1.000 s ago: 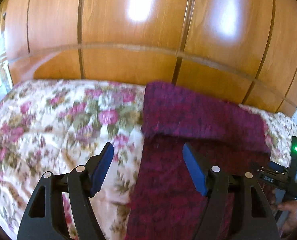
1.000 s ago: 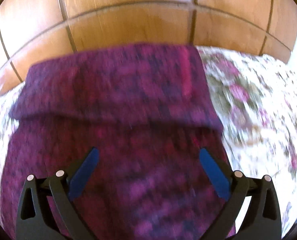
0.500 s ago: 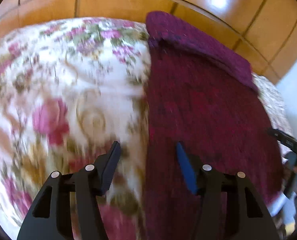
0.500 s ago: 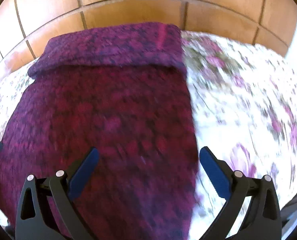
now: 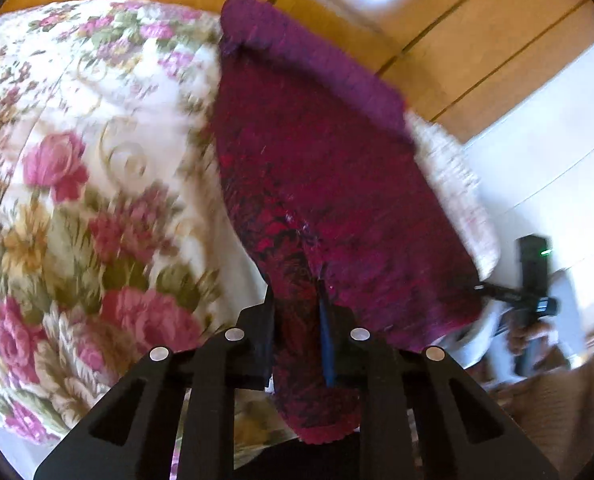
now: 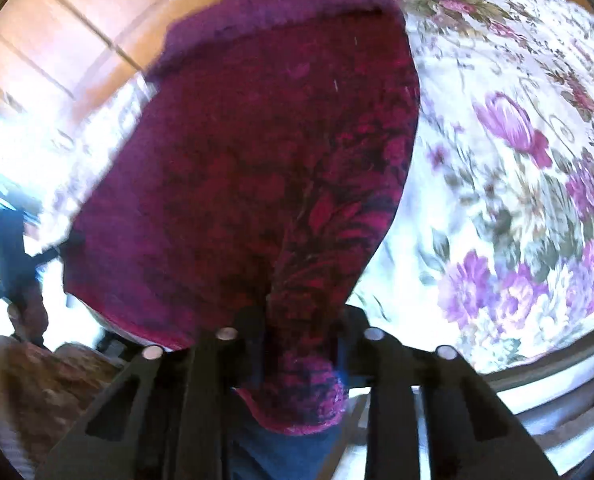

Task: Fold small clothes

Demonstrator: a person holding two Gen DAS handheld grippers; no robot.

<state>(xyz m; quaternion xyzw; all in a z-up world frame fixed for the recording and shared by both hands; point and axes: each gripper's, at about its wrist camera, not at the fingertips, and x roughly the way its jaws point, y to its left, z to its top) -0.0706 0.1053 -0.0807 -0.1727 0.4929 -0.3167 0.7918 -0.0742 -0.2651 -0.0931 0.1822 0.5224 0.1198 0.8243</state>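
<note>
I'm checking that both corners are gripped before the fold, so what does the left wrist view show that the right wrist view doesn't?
Only the left wrist view shows the left gripper shut on the near left corner of the maroon cloth, and a white wall to the right. Only the right wrist view shows the right gripper shut on the near right corner, with blue fabric below it. Both show the cloth's far end folded over, the floral bedspread, the wooden panels, and the other gripper at the opposite corner.
</note>
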